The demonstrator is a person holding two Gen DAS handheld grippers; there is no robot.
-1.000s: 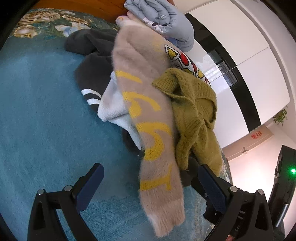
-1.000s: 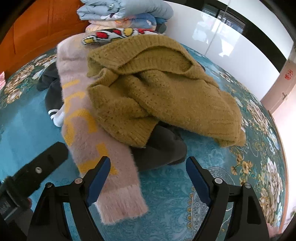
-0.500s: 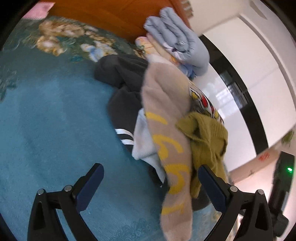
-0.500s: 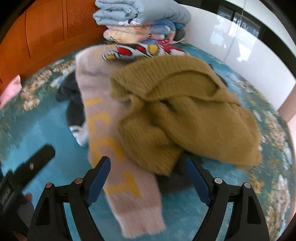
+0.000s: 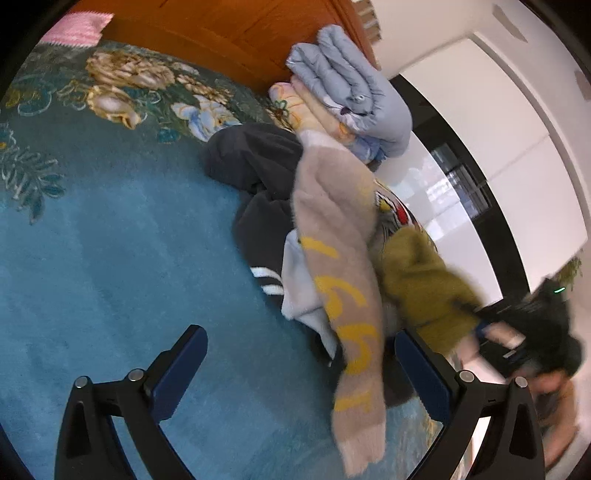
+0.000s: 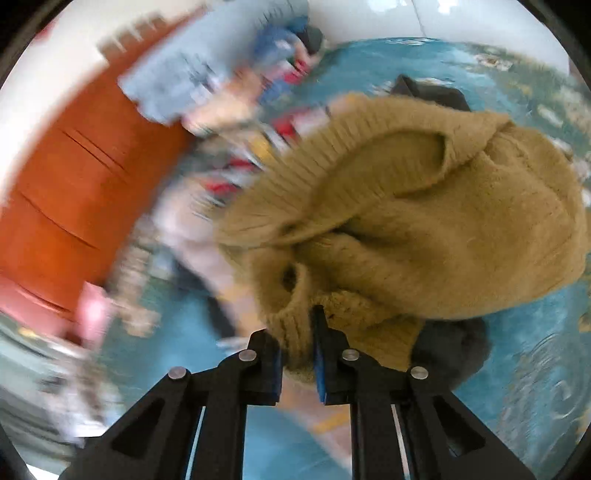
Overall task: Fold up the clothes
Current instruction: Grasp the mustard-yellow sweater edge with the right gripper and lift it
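A heap of clothes lies on a teal flowered bedspread. On top are an olive knit sweater and a beige fuzzy scarf with yellow letters; a dark garment with white stripes and a pale blue one lie under them. My right gripper is shut on a ribbed edge of the olive sweater, lifting it. In the left wrist view that gripper shows as a blurred dark shape at the far right. My left gripper hangs open above the bedspread, the scarf's end between its fingers but untouched.
Folded quilts, a light blue one on top, are stacked at the head of the bed against an orange wooden headboard. A pink cloth lies at the far corner. White wardrobe doors stand beyond the bed.
My right gripper went from open to shut on the olive sweater's edge and swung it up fast, blurring its view. The left gripper pulled back from the pile, still open.
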